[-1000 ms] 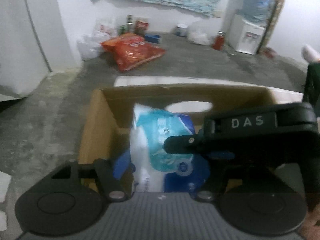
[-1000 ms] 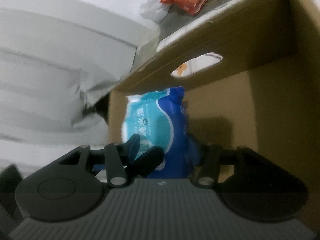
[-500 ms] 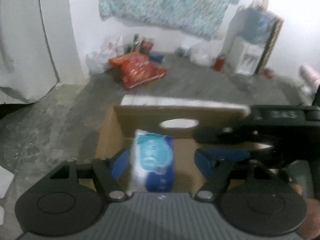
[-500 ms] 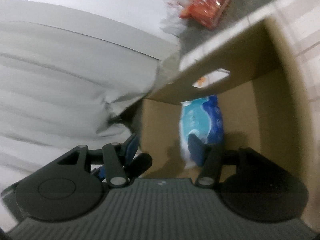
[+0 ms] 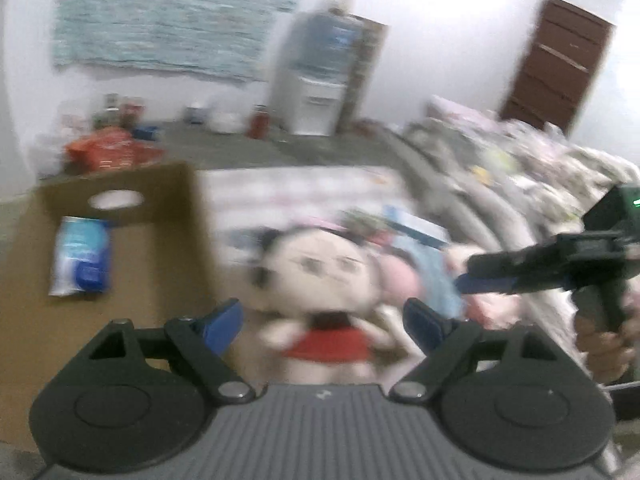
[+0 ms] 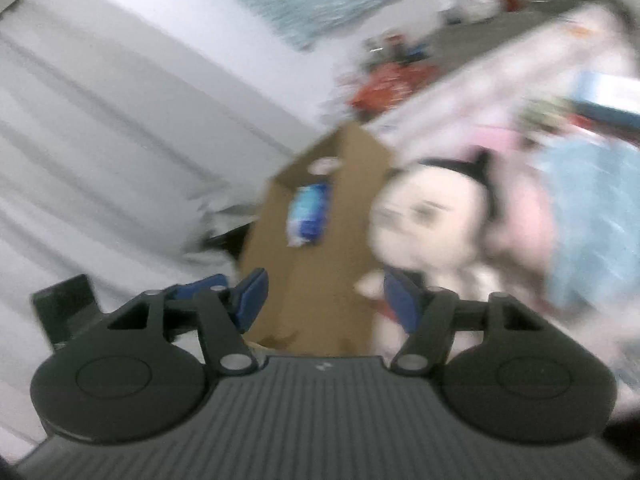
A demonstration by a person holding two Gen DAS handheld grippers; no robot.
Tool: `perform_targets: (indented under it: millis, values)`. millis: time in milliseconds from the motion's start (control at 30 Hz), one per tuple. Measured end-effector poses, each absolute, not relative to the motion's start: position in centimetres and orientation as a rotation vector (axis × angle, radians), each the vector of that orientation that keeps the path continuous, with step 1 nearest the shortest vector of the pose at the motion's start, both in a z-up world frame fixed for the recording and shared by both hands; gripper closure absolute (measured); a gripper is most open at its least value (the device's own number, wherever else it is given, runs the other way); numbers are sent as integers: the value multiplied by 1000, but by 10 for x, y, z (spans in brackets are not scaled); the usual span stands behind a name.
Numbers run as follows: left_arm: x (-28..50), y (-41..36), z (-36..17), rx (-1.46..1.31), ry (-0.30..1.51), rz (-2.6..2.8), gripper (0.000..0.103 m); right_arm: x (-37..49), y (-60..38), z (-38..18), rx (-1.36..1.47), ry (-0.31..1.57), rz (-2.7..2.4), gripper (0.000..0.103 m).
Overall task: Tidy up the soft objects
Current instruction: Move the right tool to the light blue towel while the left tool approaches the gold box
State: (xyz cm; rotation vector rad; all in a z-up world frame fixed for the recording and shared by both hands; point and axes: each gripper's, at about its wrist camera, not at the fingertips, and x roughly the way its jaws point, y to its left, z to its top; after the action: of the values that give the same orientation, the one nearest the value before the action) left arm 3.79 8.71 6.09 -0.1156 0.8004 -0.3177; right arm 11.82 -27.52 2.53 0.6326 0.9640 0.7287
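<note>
A blue and white soft pack [image 5: 82, 257] lies inside the open cardboard box [image 5: 168, 264]; it also shows in the right wrist view [image 6: 308, 213] inside the same box [image 6: 344, 248]. A plush doll [image 5: 320, 276] with a pale face, black hair and red dress lies on the bed right of the box, also seen in the right wrist view [image 6: 432, 216]. My left gripper [image 5: 322, 322] is open and empty, just in front of the doll. My right gripper [image 6: 322, 300] is open and empty; it appears in the left wrist view [image 5: 532, 280] right of the doll. Both views are blurred.
A pink plush [image 5: 400, 284] and light blue cloth [image 5: 432, 276] lie beside the doll. A rumpled patterned blanket [image 5: 500, 184] covers the bed on the right. A red bag [image 5: 108, 152] and a water dispenser [image 5: 320, 80] stand on the floor behind.
Both grippers have pulled back out of the box and swung right toward the doll. The pack stays lying in the box, let go by both grippers.
</note>
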Motion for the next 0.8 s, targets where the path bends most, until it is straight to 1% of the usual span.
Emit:
perform_targets:
  millis: [133, 200, 267, 333, 367, 400, 467, 500, 533, 633, 733, 800]
  values:
    - [32, 30, 33, -59, 794, -409, 16, 87, -319, -14, 634, 948, 579, 38]
    - [36, -5, 18, -35, 827, -449, 17, 80, -328, -32, 603, 939, 506, 38]
    - [38, -28, 1, -28, 858, -477, 21, 81, -335, -46, 584, 934, 458, 38]
    - [48, -47, -13, -29, 890, -480, 28, 88, -335, -51, 533, 917, 429, 38]
    - [52, -55, -19, -27, 902, -476, 30, 92, -333, -52, 497, 903, 416, 34]
    - [59, -64, -26, -19, 913, -465, 33, 96, -330, -52, 452, 885, 412, 28]
    - [63, -71, -36, 4, 927, -439, 36, 107, -320, -54, 375, 857, 404, 22]
    - [64, -76, -42, 20, 934, -425, 41, 110, -317, -54, 345, 850, 403, 20]
    - [68, -82, -48, 37, 944, -411, 43, 116, -315, -57, 313, 845, 402, 19]
    - [77, -93, -59, 91, 983, -370, 47, 135, -313, -63, 247, 855, 396, 19]
    - [86, -101, -73, 122, 1014, -337, 47, 151, -311, -75, 195, 872, 382, 17]
    - [90, -104, -78, 132, 1026, -319, 47, 160, -311, -82, 185, 882, 387, 14]
